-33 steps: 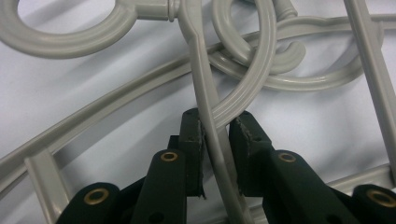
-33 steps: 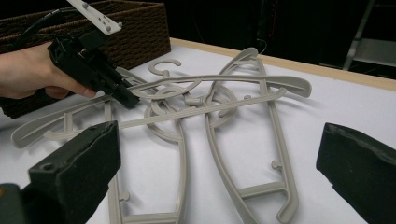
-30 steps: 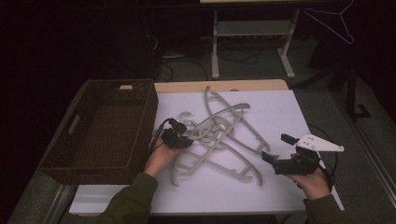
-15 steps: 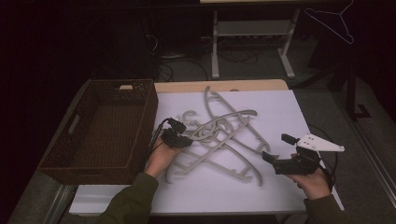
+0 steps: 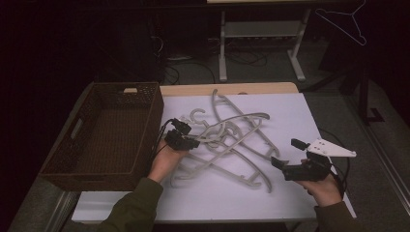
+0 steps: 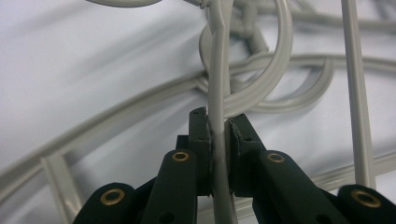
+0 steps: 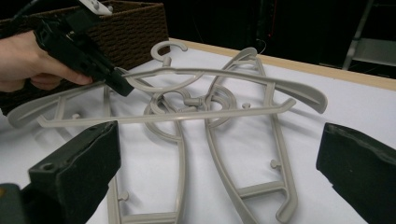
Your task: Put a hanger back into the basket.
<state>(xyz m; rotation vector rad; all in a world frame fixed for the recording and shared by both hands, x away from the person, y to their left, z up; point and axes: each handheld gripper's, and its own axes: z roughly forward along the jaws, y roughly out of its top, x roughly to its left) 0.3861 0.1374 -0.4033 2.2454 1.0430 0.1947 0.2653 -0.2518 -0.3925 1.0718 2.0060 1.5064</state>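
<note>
A dark brown woven wicker basket [image 5: 113, 130] with cut-out handles sits on the white tabletop [image 5: 309, 121], just to the left of the left gripper [image 5: 193, 141]; what shows of its inside is bare weave. No writing can be read anywhere.

The left gripper's black jaws have just been closing, and in the left gripper view its pads [image 6: 201, 140] press from both sides on a thin bar of a pale grey plastic clothes hanger [image 6: 219, 88], which runs straight up between them. In the high view that gripped hanger [image 5: 241, 120] stretches rightward from the gripper and lies on top of a loose tangle of other grey plastic hangers [image 5: 227, 166], spread on the tabletop between the two grippers. The right gripper view shows the gripped hanger [image 7: 233, 74] tilted, its near end raised off the pile at the left gripper [image 7: 116, 84].

The right gripper [image 5: 286, 157], with a grey three-cornered plate on top, is held to the right of the pile, apart from it. Its jaws stand wide apart with nothing between them, and the hanger tangle lies ahead of them.
</note>
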